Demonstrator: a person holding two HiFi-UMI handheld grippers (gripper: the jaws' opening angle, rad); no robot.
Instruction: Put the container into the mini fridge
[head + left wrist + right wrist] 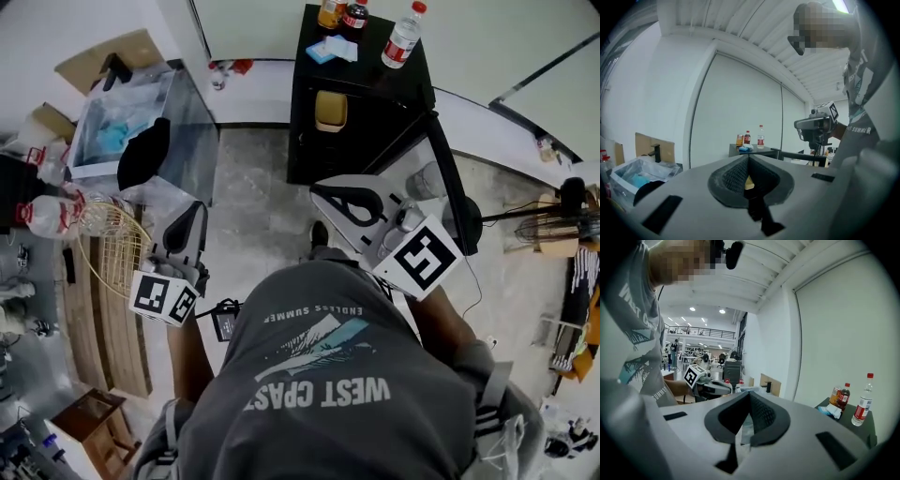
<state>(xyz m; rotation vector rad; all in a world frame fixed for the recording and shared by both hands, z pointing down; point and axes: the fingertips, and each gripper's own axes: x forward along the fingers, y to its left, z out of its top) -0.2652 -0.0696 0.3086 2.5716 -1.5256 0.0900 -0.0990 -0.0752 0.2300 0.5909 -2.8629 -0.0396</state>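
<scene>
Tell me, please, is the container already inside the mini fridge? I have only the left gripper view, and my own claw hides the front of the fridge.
Observer: Yes. The head view shows a yellow container inside the mini fridge, near its top.
Operator: Is the door closed?
Observer: No. The door stands open, swung toward the right side of the head view.
Operator: Does the right claw hold something?
Observer: No. In the right gripper view the right claw is shut, with nothing between its jaws.
</scene>
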